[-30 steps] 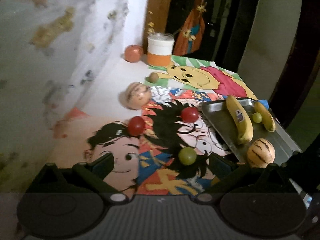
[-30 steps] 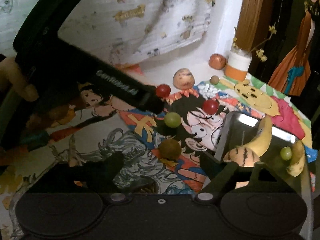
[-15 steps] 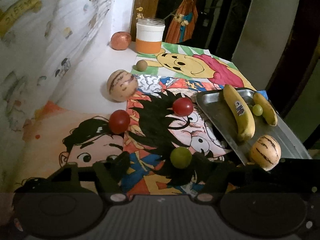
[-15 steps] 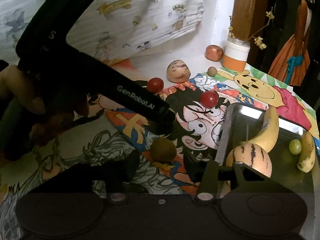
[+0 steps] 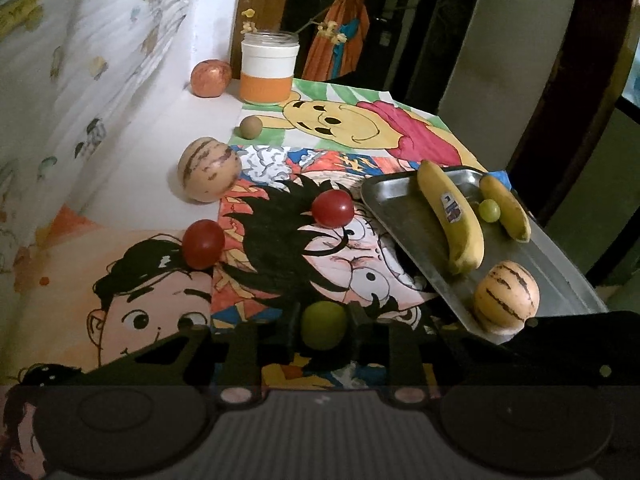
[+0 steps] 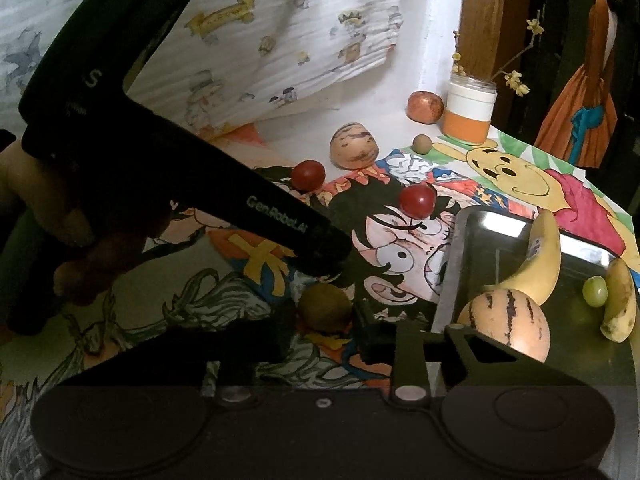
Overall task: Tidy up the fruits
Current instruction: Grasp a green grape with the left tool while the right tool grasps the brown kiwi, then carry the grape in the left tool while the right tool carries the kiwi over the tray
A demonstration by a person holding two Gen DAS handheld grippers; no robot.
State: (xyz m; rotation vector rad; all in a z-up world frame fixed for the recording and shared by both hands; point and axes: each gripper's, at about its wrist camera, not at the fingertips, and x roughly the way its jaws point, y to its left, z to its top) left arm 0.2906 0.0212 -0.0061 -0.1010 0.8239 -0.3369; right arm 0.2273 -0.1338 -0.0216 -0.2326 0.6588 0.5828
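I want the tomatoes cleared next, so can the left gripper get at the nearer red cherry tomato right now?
Probably not yet: the left gripper is shut on the round green fruit. The path to the nearer red cherry tomato on the cartoon-printed paper looks clear otherwise.

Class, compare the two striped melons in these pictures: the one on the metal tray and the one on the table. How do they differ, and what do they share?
The tray melon sits at the near end of the metal tray, by a banana; the table melon lies on the bare white table top, alone. The tray melon shows neat dark stripes; the table melon's marks look blotchier. Both are round, cream-coloured and ungripped.
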